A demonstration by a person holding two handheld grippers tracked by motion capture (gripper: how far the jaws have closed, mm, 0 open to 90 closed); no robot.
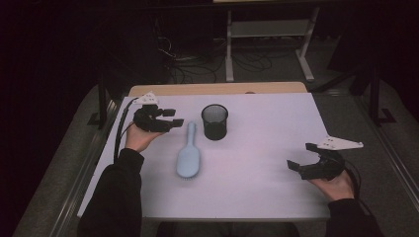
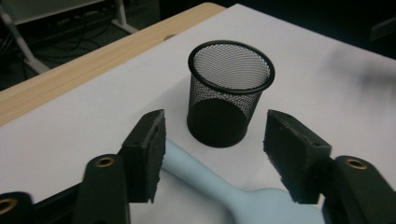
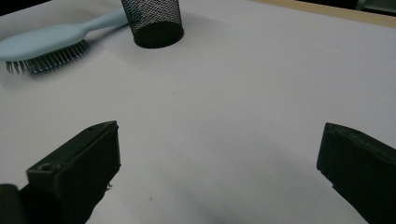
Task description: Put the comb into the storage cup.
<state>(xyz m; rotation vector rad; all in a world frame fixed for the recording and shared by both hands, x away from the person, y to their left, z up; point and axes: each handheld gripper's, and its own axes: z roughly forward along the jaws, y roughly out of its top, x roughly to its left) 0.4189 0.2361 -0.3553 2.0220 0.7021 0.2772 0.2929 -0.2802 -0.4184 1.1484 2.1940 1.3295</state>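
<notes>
Table (image 1: 276, 197) with white top, two items on it
White surface over a light wood board whose edge shows along the far side; a black mesh cup (image 1: 215, 121) stands upright, open end up, toward the far middle; a pale blue hairbrush (image 1: 188, 157) lies flat just left of the cup, bristles down, handle pointing to the far side and ending beside the cup's base, head toward the near side; cup and brush close together, not clearly touching

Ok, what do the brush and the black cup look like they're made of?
Brush: probably matte plastic, with a smooth, even pale-blue body and dark bristles underneath. Cup: likely black-coated metal mesh; light shows through its fine grid, and it has a solid rim.
</notes>
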